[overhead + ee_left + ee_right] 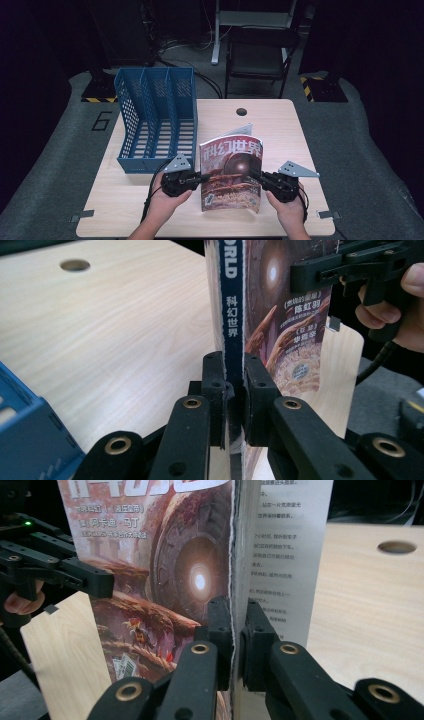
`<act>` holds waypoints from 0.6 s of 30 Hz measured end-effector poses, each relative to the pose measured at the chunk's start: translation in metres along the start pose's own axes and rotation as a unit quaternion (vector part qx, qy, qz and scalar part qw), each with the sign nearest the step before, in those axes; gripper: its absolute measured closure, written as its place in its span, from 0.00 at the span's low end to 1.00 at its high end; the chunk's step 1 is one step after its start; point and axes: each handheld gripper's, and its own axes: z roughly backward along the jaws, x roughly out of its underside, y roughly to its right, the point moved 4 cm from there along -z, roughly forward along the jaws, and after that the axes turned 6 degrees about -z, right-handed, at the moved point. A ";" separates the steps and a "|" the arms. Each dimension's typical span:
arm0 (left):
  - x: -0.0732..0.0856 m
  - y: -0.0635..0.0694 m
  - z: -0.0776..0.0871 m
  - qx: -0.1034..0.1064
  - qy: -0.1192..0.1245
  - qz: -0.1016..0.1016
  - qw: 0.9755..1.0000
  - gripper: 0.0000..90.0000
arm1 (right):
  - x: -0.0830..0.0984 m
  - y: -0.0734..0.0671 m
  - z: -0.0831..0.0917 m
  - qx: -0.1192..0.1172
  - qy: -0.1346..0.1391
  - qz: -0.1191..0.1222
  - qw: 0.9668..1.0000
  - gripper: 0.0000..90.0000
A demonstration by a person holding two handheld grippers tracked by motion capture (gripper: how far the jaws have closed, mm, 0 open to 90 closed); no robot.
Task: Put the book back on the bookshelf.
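Observation:
A magazine point(231, 172) with a reddish science-fiction cover stands upright above the front of the wooden table point(285, 130), held from both sides. My left gripper point(204, 176) is shut on its dark blue spine point(231, 315), pads pressed to either side of it point(234, 385). My right gripper point(256, 176) is shut on the opposite page edge point(237, 625), with the cover point(175, 570) to the left of its jaws. A white text page point(290, 555) fans out a little behind. Each gripper view also shows the other gripper clamped on the far edge.
A blue three-slot file rack point(155, 115) stands on the table's left side, just behind my left hand. A cable hole point(242, 111) sits near the table's far edge. A dark chair point(260, 55) stands beyond the table.

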 end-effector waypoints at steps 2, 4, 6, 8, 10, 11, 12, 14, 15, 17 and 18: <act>-0.003 0.001 0.002 -0.007 0.002 -0.015 1.000 0.92 | -0.002 -0.002 0.002 0.005 0.009 0.010 1.000 0.95; -0.005 0.003 0.003 -0.009 0.003 -0.019 1.000 0.92 | -0.004 -0.004 0.003 0.009 0.014 0.017 1.000 0.95; -0.005 0.003 0.003 -0.013 0.003 -0.022 1.000 0.92 | -0.004 -0.004 0.003 0.011 0.015 0.021 1.000 0.95; -0.004 0.002 0.003 -0.015 0.000 -0.024 1.000 0.93 | -0.003 -0.004 0.002 0.013 0.012 0.026 0.999 0.95; -0.003 0.002 0.003 -0.021 0.000 -0.026 0.999 0.93 | -0.003 -0.004 0.001 0.018 0.009 0.034 0.999 0.95; -0.003 0.002 0.003 -0.023 0.001 -0.027 0.999 0.93 | -0.003 -0.005 0.001 0.018 0.011 0.032 0.999 0.95; -0.003 0.002 0.002 -0.024 0.002 -0.029 0.999 0.93 | -0.003 -0.005 0.001 0.021 0.012 0.037 0.999 0.95; -0.003 0.002 0.002 -0.028 0.002 -0.031 0.999 0.93 | -0.002 -0.005 0.000 0.024 0.013 0.043 0.999 0.95; -0.002 0.003 0.001 -0.029 0.001 -0.032 0.999 0.93 | -0.002 -0.005 0.000 0.027 0.012 0.044 0.999 0.95; -0.001 0.003 0.000 -0.026 -0.003 -0.032 0.999 0.93 | -0.001 -0.004 -0.001 0.027 0.010 0.045 0.999 0.95; 0.001 0.003 -0.001 -0.024 -0.007 -0.034 0.999 0.93 | 0.001 -0.004 -0.001 0.028 0.006 0.041 0.999 0.95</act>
